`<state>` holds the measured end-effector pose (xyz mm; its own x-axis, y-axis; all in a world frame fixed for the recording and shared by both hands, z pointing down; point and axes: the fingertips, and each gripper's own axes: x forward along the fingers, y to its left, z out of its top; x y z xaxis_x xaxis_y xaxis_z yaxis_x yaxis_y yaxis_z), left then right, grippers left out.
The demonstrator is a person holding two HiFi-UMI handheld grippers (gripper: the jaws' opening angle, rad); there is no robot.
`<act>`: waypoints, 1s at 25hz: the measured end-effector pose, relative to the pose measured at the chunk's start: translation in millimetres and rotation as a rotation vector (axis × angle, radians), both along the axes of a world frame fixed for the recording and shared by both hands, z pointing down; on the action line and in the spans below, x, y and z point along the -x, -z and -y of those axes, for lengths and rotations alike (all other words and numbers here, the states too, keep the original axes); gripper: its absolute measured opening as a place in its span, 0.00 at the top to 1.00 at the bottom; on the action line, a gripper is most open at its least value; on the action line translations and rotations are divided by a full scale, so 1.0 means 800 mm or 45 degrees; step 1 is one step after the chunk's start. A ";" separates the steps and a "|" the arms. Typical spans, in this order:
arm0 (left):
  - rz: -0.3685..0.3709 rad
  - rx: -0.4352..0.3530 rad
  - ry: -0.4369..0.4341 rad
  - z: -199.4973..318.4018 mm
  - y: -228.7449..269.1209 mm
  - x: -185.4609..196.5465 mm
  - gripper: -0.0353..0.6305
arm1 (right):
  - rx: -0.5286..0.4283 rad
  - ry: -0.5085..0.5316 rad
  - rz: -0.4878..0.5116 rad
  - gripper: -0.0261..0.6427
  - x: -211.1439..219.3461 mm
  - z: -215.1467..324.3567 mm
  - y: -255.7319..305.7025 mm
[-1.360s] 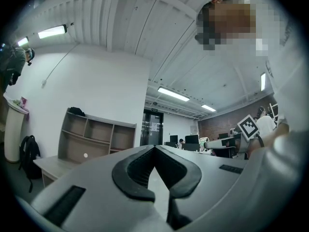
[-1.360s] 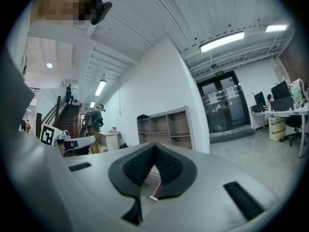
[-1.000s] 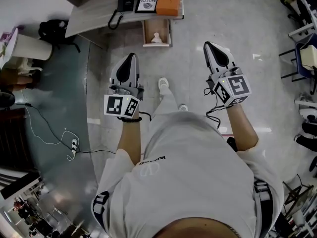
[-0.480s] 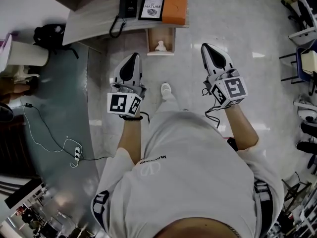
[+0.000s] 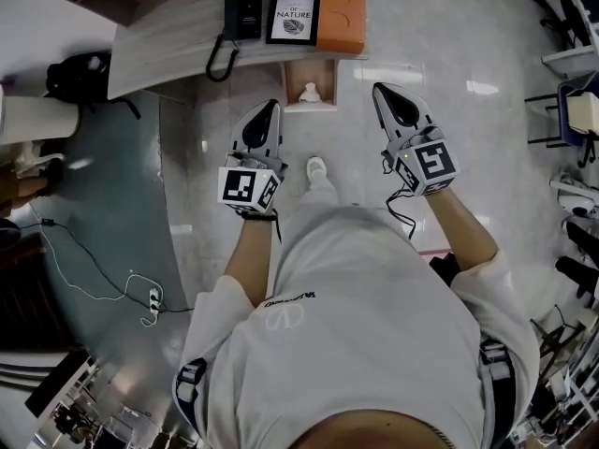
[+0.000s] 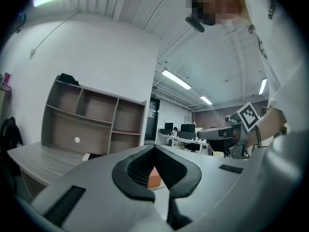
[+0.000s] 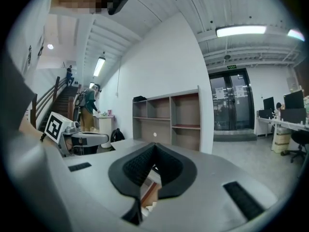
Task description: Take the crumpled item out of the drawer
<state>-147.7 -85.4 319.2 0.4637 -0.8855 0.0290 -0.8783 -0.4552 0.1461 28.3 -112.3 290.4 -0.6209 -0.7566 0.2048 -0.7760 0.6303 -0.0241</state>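
Well, 1 white crumpled item (image 5: pixel 310 93) lies in the open drawer (image 5: pixel 325 77).

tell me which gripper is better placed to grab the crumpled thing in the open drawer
Left, probably. In the head view the left gripper has its tip close beside the drawer holding the crumpled item; the right gripper sits farther off to the side. Both are shut and must open first.
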 end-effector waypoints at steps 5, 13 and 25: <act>-0.028 0.073 -0.038 0.034 -0.046 0.001 0.95 | 0.005 -0.009 -0.023 0.96 0.020 0.025 -0.019; -0.022 0.182 -0.046 0.079 -0.111 -0.013 0.95 | 0.130 0.066 -0.027 0.96 0.042 0.050 -0.096; 0.011 0.356 -0.035 0.131 -0.215 -0.058 0.94 | 0.302 0.059 -0.019 0.96 0.035 0.104 -0.213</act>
